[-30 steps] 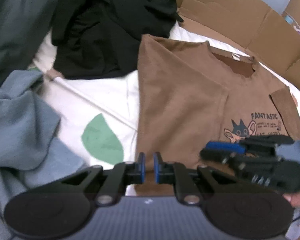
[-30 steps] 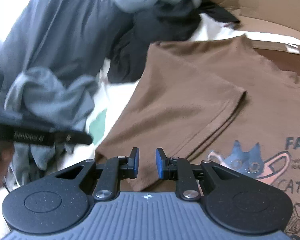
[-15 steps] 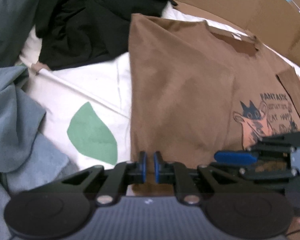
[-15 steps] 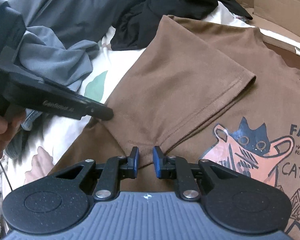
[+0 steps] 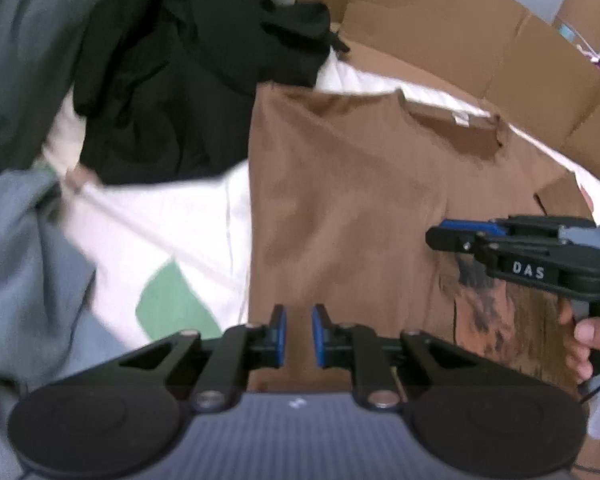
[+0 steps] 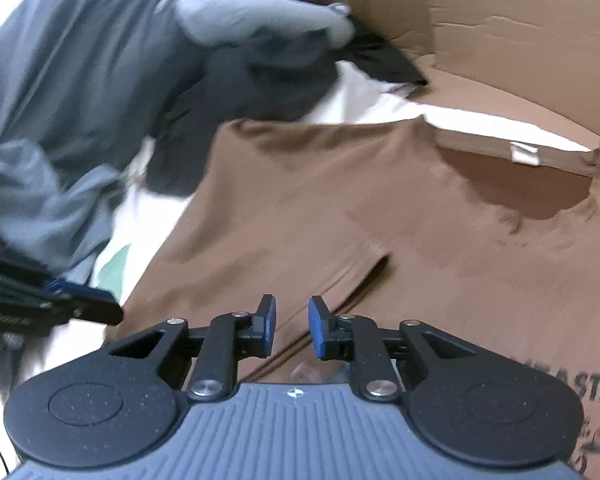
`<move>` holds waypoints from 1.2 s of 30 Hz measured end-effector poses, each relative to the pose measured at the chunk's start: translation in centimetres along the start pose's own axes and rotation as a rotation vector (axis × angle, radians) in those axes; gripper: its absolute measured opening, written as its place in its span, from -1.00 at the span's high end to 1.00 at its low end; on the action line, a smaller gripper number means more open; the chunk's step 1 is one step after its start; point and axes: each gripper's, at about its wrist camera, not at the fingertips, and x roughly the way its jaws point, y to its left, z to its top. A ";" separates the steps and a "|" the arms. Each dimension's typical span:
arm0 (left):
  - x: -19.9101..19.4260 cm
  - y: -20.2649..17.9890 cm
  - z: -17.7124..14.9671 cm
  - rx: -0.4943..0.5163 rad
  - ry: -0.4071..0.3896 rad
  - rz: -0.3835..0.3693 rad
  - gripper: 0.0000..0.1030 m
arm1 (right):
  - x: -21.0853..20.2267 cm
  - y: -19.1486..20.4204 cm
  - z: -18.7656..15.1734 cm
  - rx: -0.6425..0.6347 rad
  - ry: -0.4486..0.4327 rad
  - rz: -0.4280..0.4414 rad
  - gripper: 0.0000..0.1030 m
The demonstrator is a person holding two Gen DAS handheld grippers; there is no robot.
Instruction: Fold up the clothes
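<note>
Your left gripper (image 5: 299, 334) hangs above the near edge of the brown T-shirt (image 5: 348, 208), its blue pads (image 5: 279, 328) a narrow gap apart and opening – nothing is between them, only shirt fabric below. Your right gripper (image 6: 292, 326) is the same: jaws opening, a small gap, no cloth pinched, with the hem of the folded-over sleeve (image 6: 364, 276) just beyond its tips. The shirt lies flat on a white sheet (image 5: 172, 232) with a green leaf print (image 5: 172, 300); its left side is folded in over the body, so the left edge runs straight from near to far. The collar (image 6: 516, 168) with its white tag (image 6: 523, 153) is at the far end, and the printed cat picture with lettering sits on the right half, near you. In the left wrist view your right gripper (image 5: 452, 236) comes in from the right over that print, held by your hand (image 5: 588, 340). As for containers, the only one is the flattened cardboard box (image 5: 460, 40) beyond the shirt – its walls stand open along the far side, and whether anything lies inside it you can't tell from here. To the far left a black garment (image 5: 188, 80) is heaped loosely, touching the shirt's far left corner, with grey clothes (image 5: 24, 248) piled further left.
</note>
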 end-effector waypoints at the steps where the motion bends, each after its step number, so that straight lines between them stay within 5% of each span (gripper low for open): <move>1: 0.3 0.0 0.7 0.000 -0.010 -0.001 0.71 | 0.3 -0.3 0.3 0.006 -0.008 -0.006 0.52; 13: 3.9 1.0 9.1 0.024 -0.028 0.010 0.71 | 1.9 -2.5 1.5 0.073 -0.016 -0.033 0.51; 23: 7.8 2.5 14.8 -0.081 0.000 0.075 0.63 | 2.2 -3.7 2.0 0.131 0.072 -0.020 0.52; 29: 6.7 1.6 15.4 -0.100 0.054 0.095 0.44 | -0.4 -5.1 2.6 0.210 0.109 0.023 0.33; 36: 0.5 0.6 14.4 -0.156 0.059 0.085 0.15 | -6.8 -5.9 3.9 0.272 0.096 0.016 0.15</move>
